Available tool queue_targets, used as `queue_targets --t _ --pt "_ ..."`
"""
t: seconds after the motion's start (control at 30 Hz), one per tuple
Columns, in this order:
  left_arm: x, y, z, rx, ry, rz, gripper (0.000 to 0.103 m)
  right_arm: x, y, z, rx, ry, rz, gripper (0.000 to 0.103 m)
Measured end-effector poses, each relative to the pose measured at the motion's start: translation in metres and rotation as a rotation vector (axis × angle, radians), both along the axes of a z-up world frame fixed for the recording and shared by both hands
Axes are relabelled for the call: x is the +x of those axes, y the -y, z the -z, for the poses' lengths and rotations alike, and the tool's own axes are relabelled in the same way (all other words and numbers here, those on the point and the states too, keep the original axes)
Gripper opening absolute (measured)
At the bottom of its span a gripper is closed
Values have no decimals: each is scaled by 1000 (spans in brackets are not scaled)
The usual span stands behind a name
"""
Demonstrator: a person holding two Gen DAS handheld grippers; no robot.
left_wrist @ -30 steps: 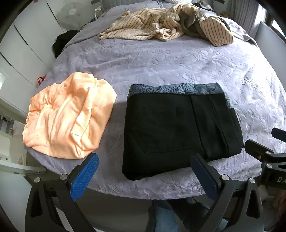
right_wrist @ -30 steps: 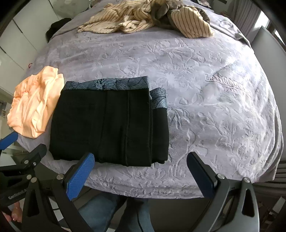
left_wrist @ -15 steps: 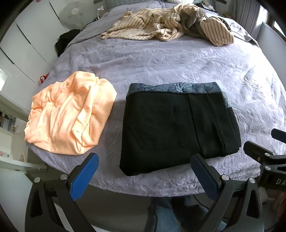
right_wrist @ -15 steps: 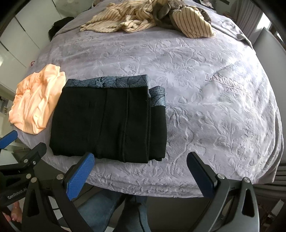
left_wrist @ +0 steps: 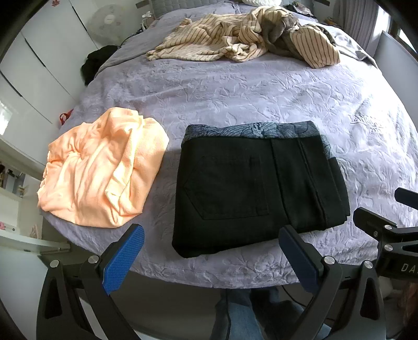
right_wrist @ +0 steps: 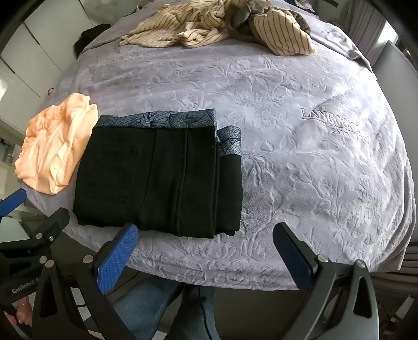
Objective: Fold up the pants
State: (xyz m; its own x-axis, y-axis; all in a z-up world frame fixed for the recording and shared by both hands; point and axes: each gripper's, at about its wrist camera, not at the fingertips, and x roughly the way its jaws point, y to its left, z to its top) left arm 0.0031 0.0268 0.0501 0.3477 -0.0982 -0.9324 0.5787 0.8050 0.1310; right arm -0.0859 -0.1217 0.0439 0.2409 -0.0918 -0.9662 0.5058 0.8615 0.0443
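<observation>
Black pants [left_wrist: 250,188] [right_wrist: 162,177] lie folded into a compact rectangle near the front edge of the bed, a blue-grey patterned band along their far edge. My left gripper [left_wrist: 211,259] hangs open just off the bed's front edge, below the pants, with nothing between its blue pads. My right gripper [right_wrist: 206,256] is also open and empty, in front of the pants' right corner. Each gripper shows at the side of the other's view.
A crumpled peach garment [left_wrist: 102,170] [right_wrist: 54,141] lies left of the pants. A striped cream pile [left_wrist: 243,39] [right_wrist: 222,23] sits at the far end of the lilac embossed bedspread [right_wrist: 313,157]. White cupboards [left_wrist: 34,65] stand left; the person's jeans-clad legs [right_wrist: 167,308] show below.
Both grippers have pulled back and away from the bed, so the folded pants sit farther from the fingers. The pants have not moved.
</observation>
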Motion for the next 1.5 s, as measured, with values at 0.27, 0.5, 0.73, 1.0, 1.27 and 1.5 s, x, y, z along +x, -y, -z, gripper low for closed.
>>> queue_targets --t 0.27,0.5,0.73,1.0,1.27,1.5 --pt "0 1 0 1 1 -3 103 -1 0 0 0 1 0 103" --pt "-1 1 -1 1 3 -1 103 0 2 -1 2 1 -4 103" --pt "-2 1 -1 1 2 -1 103 0 2 -1 2 1 -4 103" --pt "-1 0 -1 -4 5 0 103 3 1 -3 1 1 -19 103" --pt "0 -1 -1 -1 -2 -4 103 6 1 0 7 -2 -33 103" --pt "-2 -1 -5 -36 10 -4 103 5 4 1 12 -2 -37 103"
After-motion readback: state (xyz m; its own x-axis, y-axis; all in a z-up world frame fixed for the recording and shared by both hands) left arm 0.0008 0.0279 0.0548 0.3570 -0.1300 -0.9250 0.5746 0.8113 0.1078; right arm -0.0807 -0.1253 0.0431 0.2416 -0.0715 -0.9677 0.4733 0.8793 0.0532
